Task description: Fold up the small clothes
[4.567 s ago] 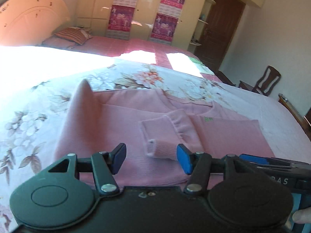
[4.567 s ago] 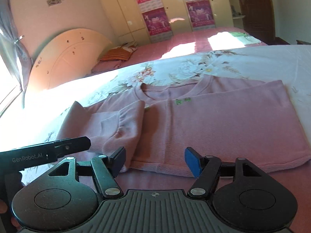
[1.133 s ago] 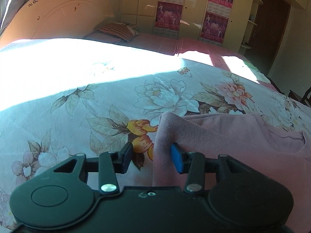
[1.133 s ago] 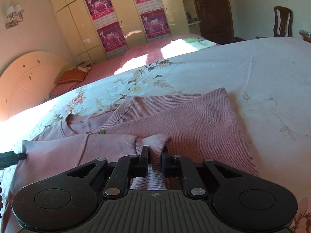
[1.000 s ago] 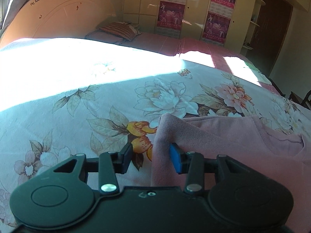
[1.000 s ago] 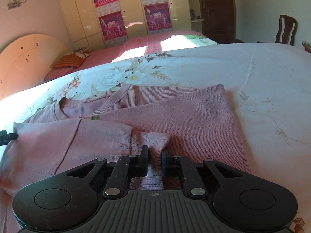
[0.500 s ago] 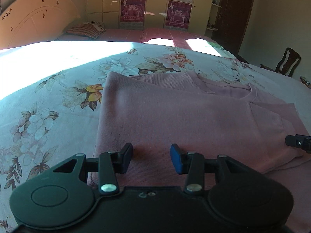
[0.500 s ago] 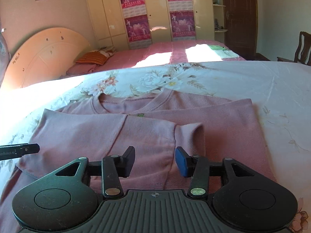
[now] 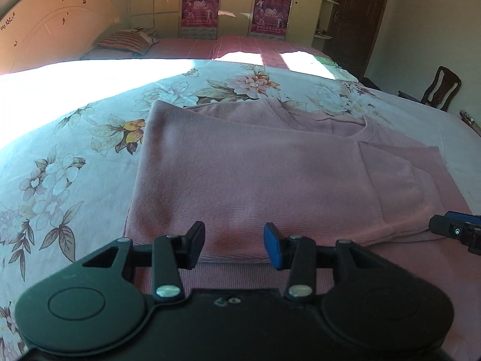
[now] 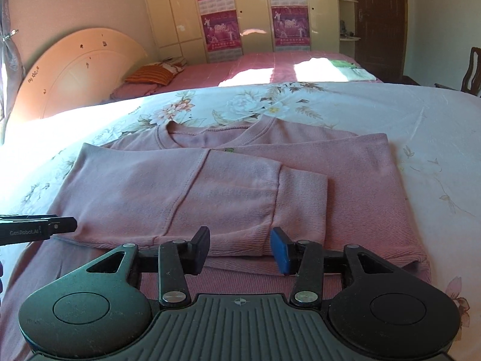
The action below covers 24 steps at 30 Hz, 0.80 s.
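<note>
A pink knit sweater (image 9: 255, 168) lies flat on the floral bedspread (image 9: 60, 162), with its left side and sleeve folded across its body. The folded sleeve's cuff (image 10: 300, 207) ends near the sweater's right side. My left gripper (image 9: 234, 242) is open and empty, just above the folded part's near edge. My right gripper (image 10: 239, 248) is open and empty over the near edge by the cuff. Each gripper's tip shows at the edge of the other's view: the right one in the left wrist view (image 9: 457, 231), the left one in the right wrist view (image 10: 39, 228).
A second bed with a pink cover (image 10: 255, 66) and a striped pillow (image 10: 153, 73) lies beyond. A curved headboard (image 10: 75, 69) stands at the left. Wardrobes with posters (image 10: 255, 9), a dark door (image 10: 378, 21) and a wooden chair (image 9: 442, 87) line the far side.
Over the last second the right gripper let go of the cuff and opened, and the left gripper came off the sweater's left edge. Both pulled back to the near edge. The folded part lies flat.
</note>
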### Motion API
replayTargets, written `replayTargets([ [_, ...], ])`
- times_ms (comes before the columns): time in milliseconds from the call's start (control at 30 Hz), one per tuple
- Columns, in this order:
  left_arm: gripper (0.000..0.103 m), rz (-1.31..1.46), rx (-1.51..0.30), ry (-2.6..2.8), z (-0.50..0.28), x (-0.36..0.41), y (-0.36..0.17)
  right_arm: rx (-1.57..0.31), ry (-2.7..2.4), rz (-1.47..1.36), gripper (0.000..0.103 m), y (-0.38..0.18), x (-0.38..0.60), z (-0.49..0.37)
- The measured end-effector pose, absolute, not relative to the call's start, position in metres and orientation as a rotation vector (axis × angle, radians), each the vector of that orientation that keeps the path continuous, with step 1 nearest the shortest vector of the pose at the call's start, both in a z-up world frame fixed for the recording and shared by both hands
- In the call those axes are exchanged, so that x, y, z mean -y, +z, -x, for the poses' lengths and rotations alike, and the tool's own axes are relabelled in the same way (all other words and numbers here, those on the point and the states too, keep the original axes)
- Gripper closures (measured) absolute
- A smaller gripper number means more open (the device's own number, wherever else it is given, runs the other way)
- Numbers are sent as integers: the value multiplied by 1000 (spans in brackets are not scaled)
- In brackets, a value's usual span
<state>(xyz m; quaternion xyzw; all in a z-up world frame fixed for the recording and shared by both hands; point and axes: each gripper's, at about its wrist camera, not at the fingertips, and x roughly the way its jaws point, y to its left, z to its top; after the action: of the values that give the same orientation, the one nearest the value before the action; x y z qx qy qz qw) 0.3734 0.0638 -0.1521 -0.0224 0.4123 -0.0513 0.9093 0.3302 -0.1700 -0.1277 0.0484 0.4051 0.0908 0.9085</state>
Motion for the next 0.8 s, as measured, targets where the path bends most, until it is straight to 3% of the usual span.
replayTargets([
  [467,61,24,-912,-222,-341,-12,-168,-920,348,-17,58,-149,136,-301],
  [800,50,-88,-884,-97,-286,-62,-177,-910,252,120,58,-159,205,-261],
])
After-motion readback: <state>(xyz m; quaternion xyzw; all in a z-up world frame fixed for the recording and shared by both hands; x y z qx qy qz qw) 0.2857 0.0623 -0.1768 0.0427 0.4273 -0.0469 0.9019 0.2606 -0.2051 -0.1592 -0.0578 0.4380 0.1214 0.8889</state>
